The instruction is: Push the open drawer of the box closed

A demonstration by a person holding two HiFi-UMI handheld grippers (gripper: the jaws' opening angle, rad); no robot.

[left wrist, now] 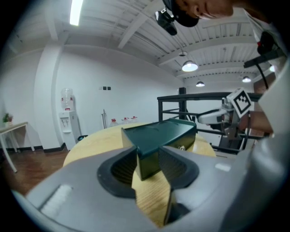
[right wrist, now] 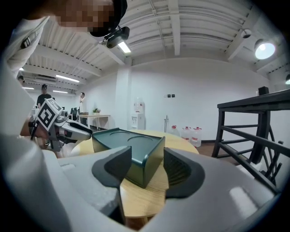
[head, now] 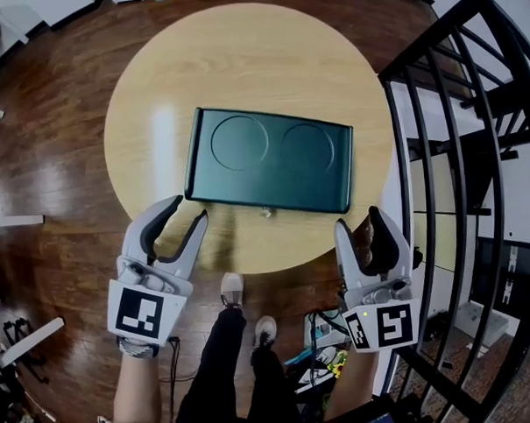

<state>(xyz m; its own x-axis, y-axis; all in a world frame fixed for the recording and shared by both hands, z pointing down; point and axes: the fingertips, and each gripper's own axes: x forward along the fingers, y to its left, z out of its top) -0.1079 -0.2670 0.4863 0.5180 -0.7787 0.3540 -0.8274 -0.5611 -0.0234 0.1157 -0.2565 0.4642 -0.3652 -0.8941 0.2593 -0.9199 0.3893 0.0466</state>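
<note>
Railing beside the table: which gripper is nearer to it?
Right. The right gripper hangs just beside the railing, at the right front corner of the box. The left gripper is at the box's left front corner, much farther from the railing.

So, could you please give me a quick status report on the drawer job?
Both open, empty: left gripper, right gripper, fingers short of the box. The drawer looks flush, apparently already shut, knob facing out. Nothing in the way.

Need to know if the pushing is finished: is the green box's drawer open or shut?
Shut, it seems: the box shows one flush front face, with only the small knob projecting toward the person.
</note>
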